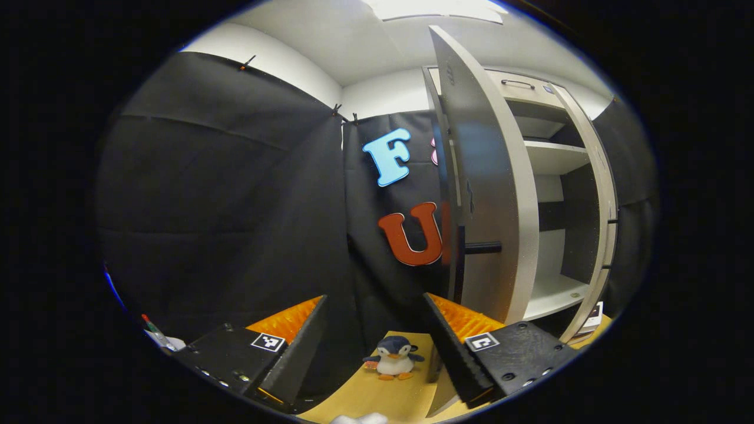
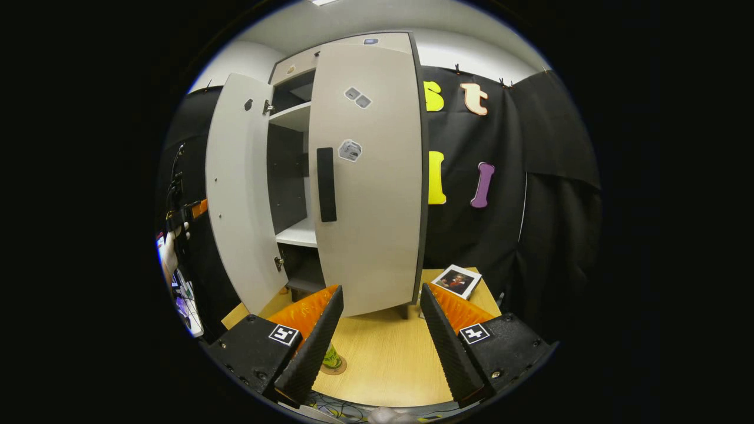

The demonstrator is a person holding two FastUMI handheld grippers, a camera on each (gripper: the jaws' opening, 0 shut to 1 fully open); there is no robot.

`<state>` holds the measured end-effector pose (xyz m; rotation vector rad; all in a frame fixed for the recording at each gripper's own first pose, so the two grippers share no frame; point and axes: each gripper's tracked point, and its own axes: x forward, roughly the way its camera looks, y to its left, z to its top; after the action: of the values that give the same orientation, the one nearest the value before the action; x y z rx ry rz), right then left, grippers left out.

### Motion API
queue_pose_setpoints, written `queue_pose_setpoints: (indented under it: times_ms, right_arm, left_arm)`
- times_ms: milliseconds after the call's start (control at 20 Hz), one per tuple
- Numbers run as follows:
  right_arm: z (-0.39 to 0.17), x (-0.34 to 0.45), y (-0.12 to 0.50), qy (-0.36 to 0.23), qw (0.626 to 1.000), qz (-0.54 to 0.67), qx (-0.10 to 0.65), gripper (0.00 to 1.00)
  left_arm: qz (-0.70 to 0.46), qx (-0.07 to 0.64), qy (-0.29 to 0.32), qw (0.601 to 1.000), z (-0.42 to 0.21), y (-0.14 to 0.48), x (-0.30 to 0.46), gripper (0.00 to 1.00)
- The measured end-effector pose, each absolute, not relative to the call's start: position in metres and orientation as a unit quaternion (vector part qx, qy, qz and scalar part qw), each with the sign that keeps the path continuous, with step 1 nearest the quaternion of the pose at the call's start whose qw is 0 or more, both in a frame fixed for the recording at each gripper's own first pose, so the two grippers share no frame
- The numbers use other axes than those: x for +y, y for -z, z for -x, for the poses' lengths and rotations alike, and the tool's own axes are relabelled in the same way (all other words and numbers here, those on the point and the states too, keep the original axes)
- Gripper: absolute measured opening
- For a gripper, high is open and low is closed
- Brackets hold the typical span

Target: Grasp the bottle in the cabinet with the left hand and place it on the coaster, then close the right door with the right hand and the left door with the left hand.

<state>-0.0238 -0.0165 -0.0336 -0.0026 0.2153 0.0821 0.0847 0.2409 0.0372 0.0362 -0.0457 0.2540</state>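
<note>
In the left gripper view, the left tool point(image 1: 377, 347) is hanging with its fingers spread wide and nothing between them. Past the fingertips, at about 6 o'clock, a small plush penguin point(image 1: 393, 357) is standing on the wooden counter point(image 1: 389, 400). At 2 o'clock the cabinet point(image 1: 559, 194) is standing with its left door point(image 1: 489, 176) swung out edge-on toward the camera, a dark bar handle point(image 1: 483, 248) sticking out from it; the white shelves point(image 1: 554, 156) behind are showing bare.

In the right gripper view, the right tool point(image 2: 380, 338) is also gaping wide and gripping nothing. Straight ahead at 12 o'clock the right door point(image 2: 377, 188) is sitting closed or very nearly so, its black vertical handle point(image 2: 326, 184) facing the camera, while the left door point(image 2: 238, 194) is standing open at 10 o'clock. The bottle point(image 2: 331, 357) is resting on the round coaster point(image 2: 336, 368) on the counter point(image 2: 383, 359), at 7 o'clock, mostly hidden behind the tool's left finger. A framed picture point(image 2: 456, 281) is lying on the counter at 1 o'clock beside the cabinet's foot. At 9 o'clock, a hand point(image 2: 169, 250) is holding the other tool near the open door.
</note>
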Motion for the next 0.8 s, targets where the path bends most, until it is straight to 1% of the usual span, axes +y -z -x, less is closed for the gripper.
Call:
queue_pose_setpoints:
  times_ms: [50, 250, 300, 350, 400, 500, 800]
  right_arm:
    - [0.022, -0.016, 0.033, -0.043, 0.993, -0.003, 0.109, 0.82]
    - [0.018, -0.014, 0.034, -0.053, 0.992, 0.004, 0.112, 0.82]
    - [0.018, -0.014, 0.034, -0.055, 0.992, 0.005, 0.113, 0.82]
    - [0.017, -0.015, 0.034, -0.057, 0.992, 0.005, 0.113, 0.82]
    - [0.017, -0.014, 0.034, -0.060, 0.992, 0.006, 0.115, 0.82]
    - [0.016, -0.018, 0.033, -0.062, 0.992, 0.008, 0.112, 0.82]
    - [0.013, -0.026, 0.042, -0.060, 0.991, 0.003, 0.121, 0.82]
  left_arm:
    - [-0.021, -0.024, -0.127, 0.991, -0.085, -0.039, 0.241, 0.92]
    - [-0.031, -0.029, -0.127, 0.991, -0.087, -0.040, 0.238, 0.92]
    - [-0.037, -0.031, -0.134, 0.990, -0.086, -0.040, 0.239, 0.96]
    - [-0.042, -0.032, -0.140, 0.989, -0.085, -0.040, 0.240, 0.90]
    - [-0.043, -0.034, -0.144, 0.988, -0.084, -0.041, 0.240, 0.89]
    - [-0.036, -0.033, -0.145, 0.988, -0.085, -0.040, 0.239, 0.89]
    - [-0.030, -0.026, -0.122, 0.992, -0.086, -0.040, 0.235, 0.89]
